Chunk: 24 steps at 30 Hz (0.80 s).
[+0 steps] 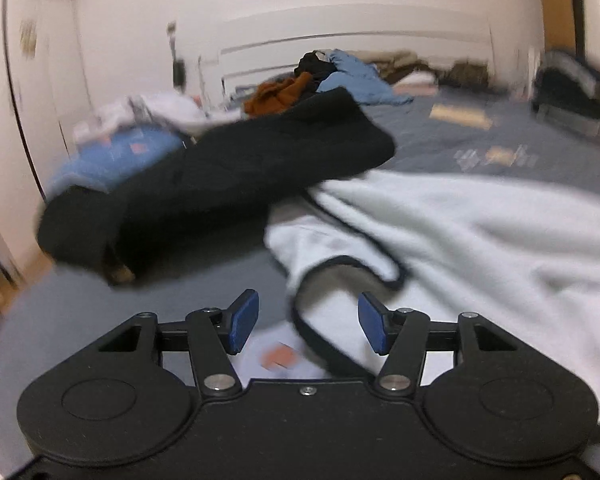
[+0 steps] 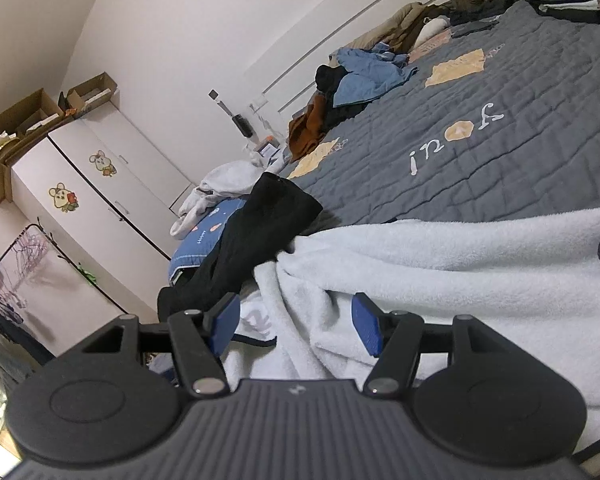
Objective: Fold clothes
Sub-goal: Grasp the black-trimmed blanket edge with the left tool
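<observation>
The widest bare stretch is the grey quilt [image 2: 480, 152] on the far side of the bed, past the pale fleece garment [image 2: 440, 264] that covers the near side. A black garment [image 1: 228, 184] lies just beside the fleece, blocking the way left. Farther back, a heap of blue, black and rust clothes [image 2: 348, 92] crowds the headboard side. In the blurred left view, bare quilt seems to show beside the left tool [image 1: 307, 322].
</observation>
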Each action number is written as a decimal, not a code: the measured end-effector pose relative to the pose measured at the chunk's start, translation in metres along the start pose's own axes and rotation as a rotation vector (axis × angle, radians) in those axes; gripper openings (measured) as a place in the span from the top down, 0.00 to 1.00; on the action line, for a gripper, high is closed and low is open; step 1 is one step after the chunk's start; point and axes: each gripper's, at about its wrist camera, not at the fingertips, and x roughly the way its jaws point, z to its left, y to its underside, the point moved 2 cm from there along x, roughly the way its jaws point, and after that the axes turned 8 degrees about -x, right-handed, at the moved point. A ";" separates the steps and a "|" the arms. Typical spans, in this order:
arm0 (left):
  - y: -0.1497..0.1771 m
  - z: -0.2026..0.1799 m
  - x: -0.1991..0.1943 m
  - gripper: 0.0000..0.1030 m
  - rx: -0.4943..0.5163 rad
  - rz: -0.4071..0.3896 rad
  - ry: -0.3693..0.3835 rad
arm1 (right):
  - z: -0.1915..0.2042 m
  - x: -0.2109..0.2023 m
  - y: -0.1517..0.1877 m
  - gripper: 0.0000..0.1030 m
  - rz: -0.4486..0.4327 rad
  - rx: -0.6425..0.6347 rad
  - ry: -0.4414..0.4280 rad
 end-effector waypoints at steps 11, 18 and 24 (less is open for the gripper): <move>0.009 -0.053 0.029 0.47 0.377 -0.118 -0.038 | -0.014 0.001 0.003 0.41 0.024 0.015 0.020; 0.026 -0.070 0.049 0.46 0.513 -0.110 -0.100 | -0.020 0.000 0.004 0.41 0.044 0.016 0.022; 0.032 -0.074 0.053 0.44 0.581 -0.110 -0.107 | -0.027 -0.004 0.005 0.41 0.054 0.017 0.027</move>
